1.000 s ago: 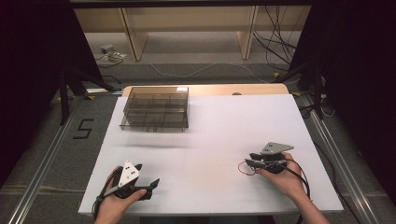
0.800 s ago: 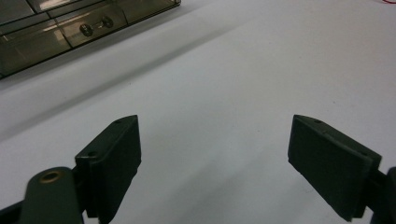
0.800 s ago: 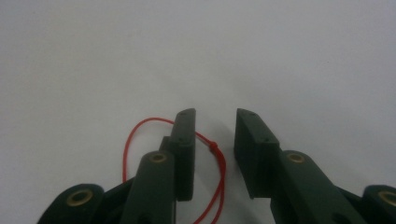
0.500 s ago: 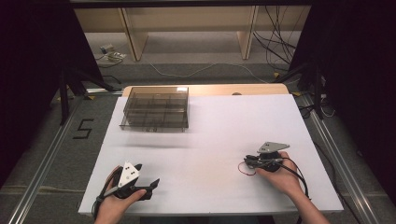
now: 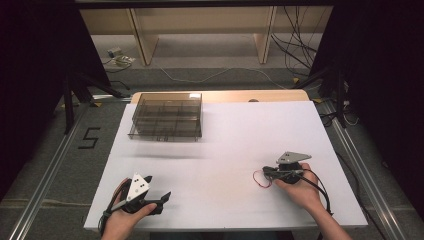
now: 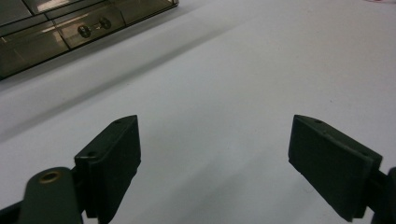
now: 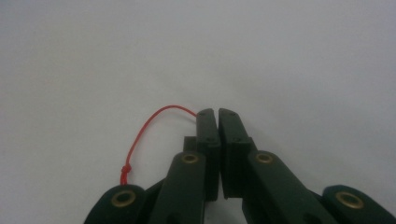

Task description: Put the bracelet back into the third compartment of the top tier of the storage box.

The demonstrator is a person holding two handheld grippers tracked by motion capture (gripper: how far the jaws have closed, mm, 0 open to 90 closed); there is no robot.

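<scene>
Right gripper pinches red string — mid-table.

Floor marking "5" beside table

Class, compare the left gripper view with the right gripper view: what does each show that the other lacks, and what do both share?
Left gripper view alone: the smoky compartment box at upper left, and the left gripper with jaws wide apart. Right gripper view alone: the right gripper with jaws pressed together on a red string, which loops to a knot. Both: the bare white tabletop.

Red string; white table
</scene>
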